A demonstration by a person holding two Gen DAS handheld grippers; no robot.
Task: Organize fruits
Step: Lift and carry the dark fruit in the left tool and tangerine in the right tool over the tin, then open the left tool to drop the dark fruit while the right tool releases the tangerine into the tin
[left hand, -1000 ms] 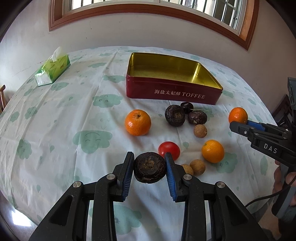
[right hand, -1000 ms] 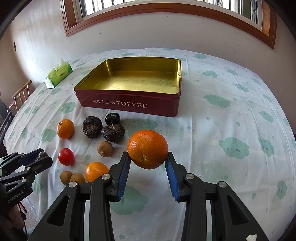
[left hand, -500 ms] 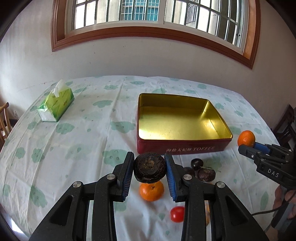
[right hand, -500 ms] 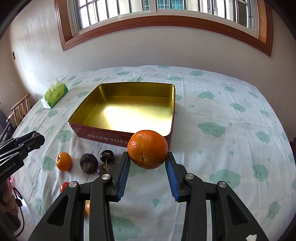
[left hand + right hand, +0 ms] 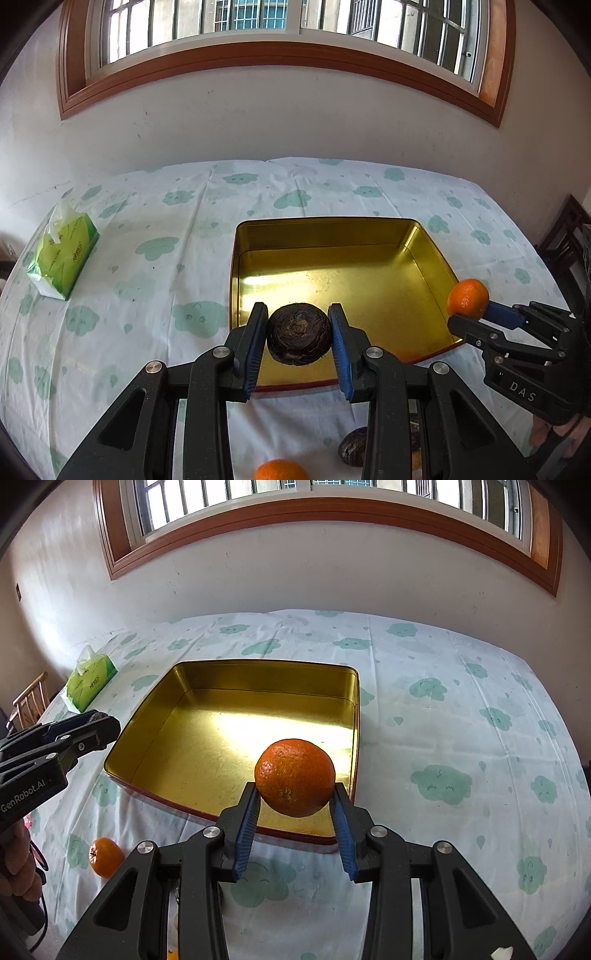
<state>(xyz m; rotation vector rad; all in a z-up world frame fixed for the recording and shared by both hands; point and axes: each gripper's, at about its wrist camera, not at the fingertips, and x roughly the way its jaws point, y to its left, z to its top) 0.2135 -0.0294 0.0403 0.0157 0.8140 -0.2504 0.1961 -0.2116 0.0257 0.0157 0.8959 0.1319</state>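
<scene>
My left gripper (image 5: 298, 341) is shut on a dark wrinkled fruit (image 5: 298, 338) and holds it above the near edge of the gold-lined red tin (image 5: 369, 236). My right gripper (image 5: 294, 805) is shut on an orange (image 5: 294, 777) and holds it over the tin's (image 5: 236, 672) near right corner. The right gripper with its orange (image 5: 468, 298) shows at the right of the left wrist view. The left gripper (image 5: 92, 731) shows at the left of the right wrist view, at the tin's left side. The tin has nothing in it.
A green tissue pack (image 5: 62, 258) lies at the far left of the cloud-print tablecloth. On the cloth near the tin's front lie an orange (image 5: 105, 856), another orange (image 5: 280, 470) and a dark fruit (image 5: 352, 448). A wooden chair (image 5: 29, 701) stands at the left.
Both grippers have risen and moved forward from the loose fruit to above the tin's near edge, each still holding its fruit. Most loose fruit has dropped out of view below.
</scene>
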